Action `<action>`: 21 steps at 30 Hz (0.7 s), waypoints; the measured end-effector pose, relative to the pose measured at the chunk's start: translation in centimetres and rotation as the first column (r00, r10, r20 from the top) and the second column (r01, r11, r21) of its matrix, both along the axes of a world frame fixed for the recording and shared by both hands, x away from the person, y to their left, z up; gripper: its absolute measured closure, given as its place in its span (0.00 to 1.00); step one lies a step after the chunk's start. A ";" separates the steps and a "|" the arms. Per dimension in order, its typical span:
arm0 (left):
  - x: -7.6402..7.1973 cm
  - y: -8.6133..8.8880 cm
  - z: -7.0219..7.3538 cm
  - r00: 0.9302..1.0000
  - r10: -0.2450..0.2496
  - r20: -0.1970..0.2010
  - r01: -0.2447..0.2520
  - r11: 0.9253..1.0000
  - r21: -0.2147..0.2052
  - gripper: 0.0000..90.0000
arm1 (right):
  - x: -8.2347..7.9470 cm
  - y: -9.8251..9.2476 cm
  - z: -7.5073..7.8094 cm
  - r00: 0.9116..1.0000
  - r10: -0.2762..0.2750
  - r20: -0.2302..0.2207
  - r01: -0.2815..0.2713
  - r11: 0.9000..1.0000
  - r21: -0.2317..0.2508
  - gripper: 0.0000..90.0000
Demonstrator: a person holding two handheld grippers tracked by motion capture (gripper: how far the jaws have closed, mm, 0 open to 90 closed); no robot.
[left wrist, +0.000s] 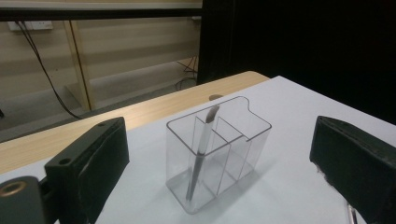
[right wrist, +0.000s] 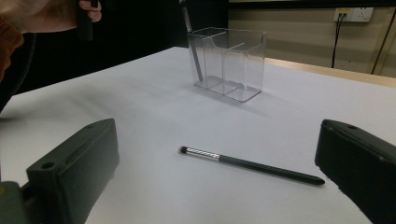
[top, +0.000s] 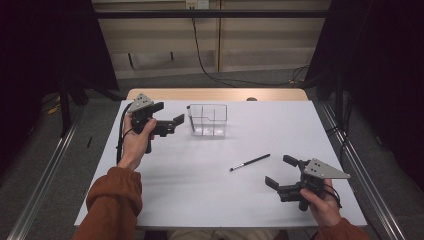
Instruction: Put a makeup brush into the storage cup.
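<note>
A clear plastic organizer (top: 216, 108) with several compartments stands at the far middle of the white table. A thin brush (left wrist: 203, 140) leans upright in its end compartment, bristles up. A second black-handled brush (top: 250, 162) lies flat on the table, right of centre. My left gripper (top: 170, 114) is held above the table just left of the organizer, jaws open and empty, pointing at it. In the left gripper view the organizer (left wrist: 254, 140) sits between the jaws, farther off. My right gripper (top: 280, 171) rests near the front right, open and empty, with the lying brush (right wrist: 252, 163) a little ahead of its jaws.
The white table top (top: 200, 200) has a wooden strip (top: 215, 94) along its far edge. Metal rails (top: 360, 170) run along both sides on the floor. A cable (top: 200, 50) hangs by the far wall. The person's left hand (right wrist: 46, 16) is at the top left of the right gripper view.
</note>
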State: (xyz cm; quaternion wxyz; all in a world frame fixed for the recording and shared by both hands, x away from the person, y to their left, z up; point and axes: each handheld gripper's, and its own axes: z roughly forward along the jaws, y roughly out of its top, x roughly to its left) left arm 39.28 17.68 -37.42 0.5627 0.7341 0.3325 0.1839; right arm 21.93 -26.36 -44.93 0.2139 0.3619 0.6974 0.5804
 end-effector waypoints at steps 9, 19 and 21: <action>-1.7 1.0 -0.1 1.000 -0.026 0.007 0.026 0.999 0.027 0.05 | 0.1 0.2 0.0 1.000 0.006 0.002 -0.006 1.000 -0.005 0.00; -3.1 1.9 -0.7 0.999 -0.037 -0.005 0.037 0.999 0.035 0.05 | 0.1 0.2 0.0 1.000 0.006 0.002 -0.006 1.000 -0.006 0.00; -3.5 2.1 -0.8 0.999 -0.043 0.003 0.043 0.998 0.034 0.05 | 0.1 0.1 0.0 1.000 0.005 0.002 -0.005 1.000 -0.006 0.00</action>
